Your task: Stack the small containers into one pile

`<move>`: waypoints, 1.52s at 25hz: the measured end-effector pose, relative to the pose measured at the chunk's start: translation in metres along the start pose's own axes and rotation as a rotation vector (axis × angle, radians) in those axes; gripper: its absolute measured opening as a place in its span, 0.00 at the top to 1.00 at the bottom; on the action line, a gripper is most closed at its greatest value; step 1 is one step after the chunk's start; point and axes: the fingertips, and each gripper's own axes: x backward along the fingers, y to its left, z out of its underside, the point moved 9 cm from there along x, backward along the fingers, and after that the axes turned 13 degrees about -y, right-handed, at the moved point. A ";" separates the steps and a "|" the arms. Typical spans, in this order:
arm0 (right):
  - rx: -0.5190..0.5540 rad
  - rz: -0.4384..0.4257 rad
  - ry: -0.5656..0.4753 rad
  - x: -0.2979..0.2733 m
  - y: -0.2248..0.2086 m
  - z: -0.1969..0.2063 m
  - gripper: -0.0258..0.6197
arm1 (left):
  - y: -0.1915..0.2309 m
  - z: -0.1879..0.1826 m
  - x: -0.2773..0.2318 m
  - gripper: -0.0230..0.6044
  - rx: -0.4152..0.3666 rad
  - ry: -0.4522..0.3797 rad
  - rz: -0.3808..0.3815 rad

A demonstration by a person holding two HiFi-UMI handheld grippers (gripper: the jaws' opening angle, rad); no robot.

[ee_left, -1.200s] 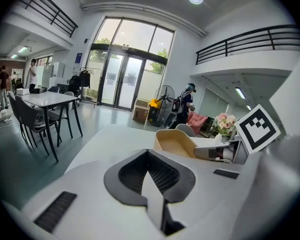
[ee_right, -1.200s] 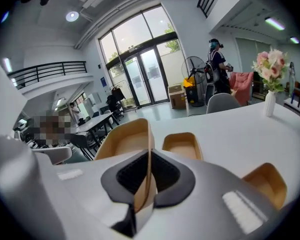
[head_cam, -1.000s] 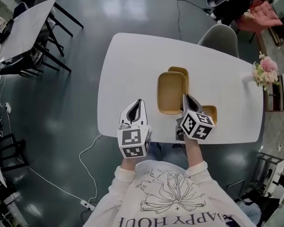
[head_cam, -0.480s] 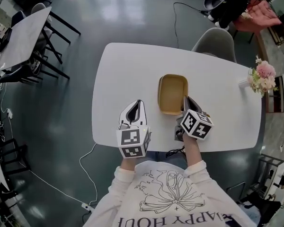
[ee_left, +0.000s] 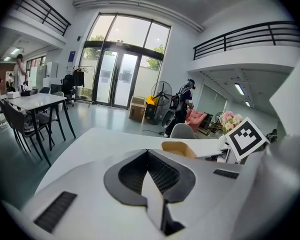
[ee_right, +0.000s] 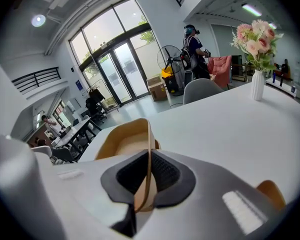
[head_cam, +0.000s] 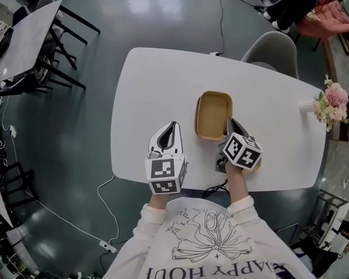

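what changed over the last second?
The container held by the right gripper moved over the second one that peeked out behind it, which no longer shows. Unchanged: right gripper shut on the container's rim, left gripper shut and empty, third container beside the right gripper.

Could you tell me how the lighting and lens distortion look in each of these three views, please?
Head view: even light on the white table, pale glare on the glossy floor. Left gripper view: strong fisheye bend, dark corners, bright glass doors. Right gripper view: the same bend; the container rim looks slightly soft where the right gripper clamps it.
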 end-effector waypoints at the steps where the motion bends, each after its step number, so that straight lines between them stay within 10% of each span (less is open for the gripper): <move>1: -0.002 0.004 0.008 -0.003 -0.001 0.002 0.92 | 0.001 0.002 -0.001 0.95 0.002 0.006 -0.003; 14: 0.037 0.052 0.108 -0.026 -0.007 0.029 0.91 | 0.016 0.018 -0.008 0.95 0.020 0.063 -0.034; 18: 0.040 0.036 0.113 -0.025 -0.002 0.028 0.75 | 0.018 0.016 -0.007 0.95 0.022 0.062 -0.033; 38: -0.017 0.128 -0.142 0.079 -0.026 -0.004 0.73 | -0.048 0.000 0.010 0.95 -0.046 0.005 0.191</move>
